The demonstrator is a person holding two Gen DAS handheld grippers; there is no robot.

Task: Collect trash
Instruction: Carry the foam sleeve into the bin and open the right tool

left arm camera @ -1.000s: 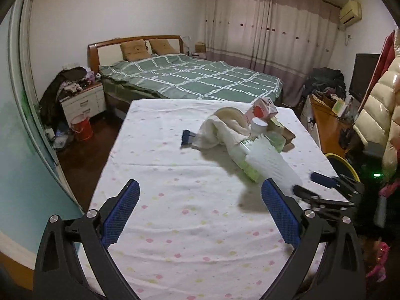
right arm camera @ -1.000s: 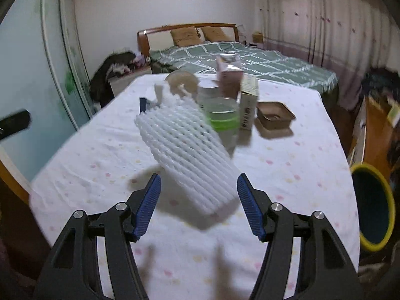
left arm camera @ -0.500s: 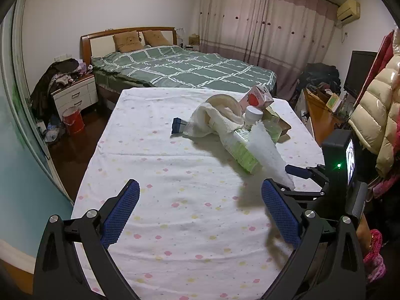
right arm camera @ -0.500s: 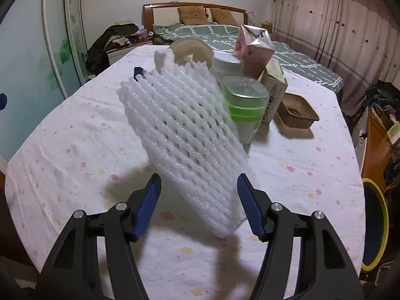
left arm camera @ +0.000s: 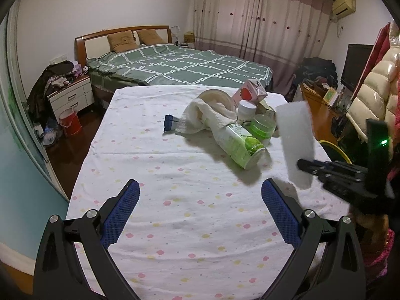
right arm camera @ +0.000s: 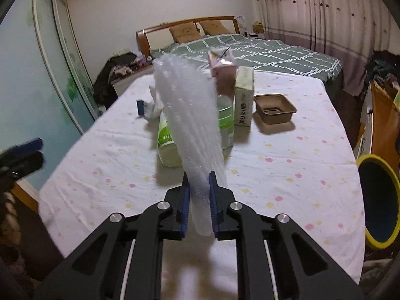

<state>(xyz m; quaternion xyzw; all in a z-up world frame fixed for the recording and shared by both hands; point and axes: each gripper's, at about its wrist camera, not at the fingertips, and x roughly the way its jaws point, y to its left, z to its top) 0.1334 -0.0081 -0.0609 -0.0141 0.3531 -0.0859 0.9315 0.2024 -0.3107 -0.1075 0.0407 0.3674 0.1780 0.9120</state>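
The right gripper (right arm camera: 199, 195) has its jaws closing on a white foam net sleeve (right arm camera: 190, 122), squeezed between the blue pads and lifted clear of the worktop (right arm camera: 287, 165) near its right edge. The left gripper (left arm camera: 200, 210) hovers released, jaws wide, over bare cloth. Farther back lie a tipped green-labelled bottle (left arm camera: 237, 142), a white towel (left arm camera: 207, 117), a pink carton (left arm camera: 250, 91) and a brown tray (right arm camera: 275, 108).

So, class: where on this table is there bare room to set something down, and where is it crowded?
Free: the near half of the tablecloth, in front of the lying green bottle, and the strip along its left edge. Crowded: the far right, around the bottle, towel, cartons and brown tray.
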